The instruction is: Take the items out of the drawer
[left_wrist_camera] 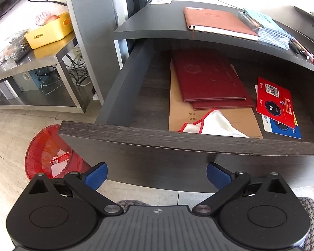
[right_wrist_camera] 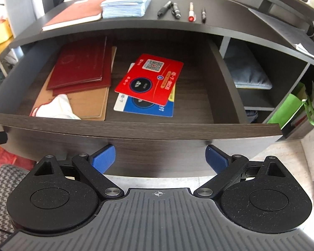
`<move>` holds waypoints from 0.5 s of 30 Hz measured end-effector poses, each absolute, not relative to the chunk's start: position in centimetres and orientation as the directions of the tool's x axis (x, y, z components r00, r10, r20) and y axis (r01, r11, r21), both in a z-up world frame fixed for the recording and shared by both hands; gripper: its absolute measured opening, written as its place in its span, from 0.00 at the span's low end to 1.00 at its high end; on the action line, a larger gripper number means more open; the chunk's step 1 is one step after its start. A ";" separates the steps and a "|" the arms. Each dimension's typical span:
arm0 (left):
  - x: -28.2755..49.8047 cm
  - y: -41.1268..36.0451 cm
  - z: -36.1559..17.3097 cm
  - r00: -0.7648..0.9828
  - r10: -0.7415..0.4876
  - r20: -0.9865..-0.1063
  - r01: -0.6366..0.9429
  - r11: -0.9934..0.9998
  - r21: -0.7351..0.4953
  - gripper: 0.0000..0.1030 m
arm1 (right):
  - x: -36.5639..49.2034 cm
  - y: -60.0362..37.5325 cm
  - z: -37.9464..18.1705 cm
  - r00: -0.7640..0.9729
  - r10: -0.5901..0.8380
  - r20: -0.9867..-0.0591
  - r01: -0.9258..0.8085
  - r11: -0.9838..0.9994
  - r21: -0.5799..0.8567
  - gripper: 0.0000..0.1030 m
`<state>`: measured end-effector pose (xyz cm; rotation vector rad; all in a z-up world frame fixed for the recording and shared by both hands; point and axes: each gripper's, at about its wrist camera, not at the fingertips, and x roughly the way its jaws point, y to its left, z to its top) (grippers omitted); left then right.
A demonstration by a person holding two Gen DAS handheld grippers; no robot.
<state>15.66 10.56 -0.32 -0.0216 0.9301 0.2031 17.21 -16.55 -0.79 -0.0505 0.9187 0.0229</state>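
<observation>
Drawer (right_wrist_camera: pixel 136 128) stands pulled out under the desk top (right_wrist_camera: pixel 219 24). Inside: two dark red folders (right_wrist_camera: pixel 81 67) stacked on a brown envelope (right_wrist_camera: pixel 90 102), a white cloth (right_wrist_camera: pixel 56 107) at the front left, and a red card (right_wrist_camera: pixel 150 78) overlapping a blue card (right_wrist_camera: pixel 148 107) to the right. Left gripper (left_wrist_camera: pixel 157 174) and right gripper (right_wrist_camera: pixel 160 159) both hang in front of the drawer face, fingers spread wide, holding nothing. Judged risks: the cards lie flat on the drawer floor, so a finger may skid over them rather than get under an edge; pinching the red card could drag the blue one along; a low approach could knock the drawer front.
</observation>
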 end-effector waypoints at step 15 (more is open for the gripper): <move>18.9 10.6 -0.4 0.592 0.170 -0.788 -0.175 0.981 0.080 0.98 | 20.3 -16.2 -0.8 0.607 -0.001 -0.795 -0.047 0.998 -0.038 0.94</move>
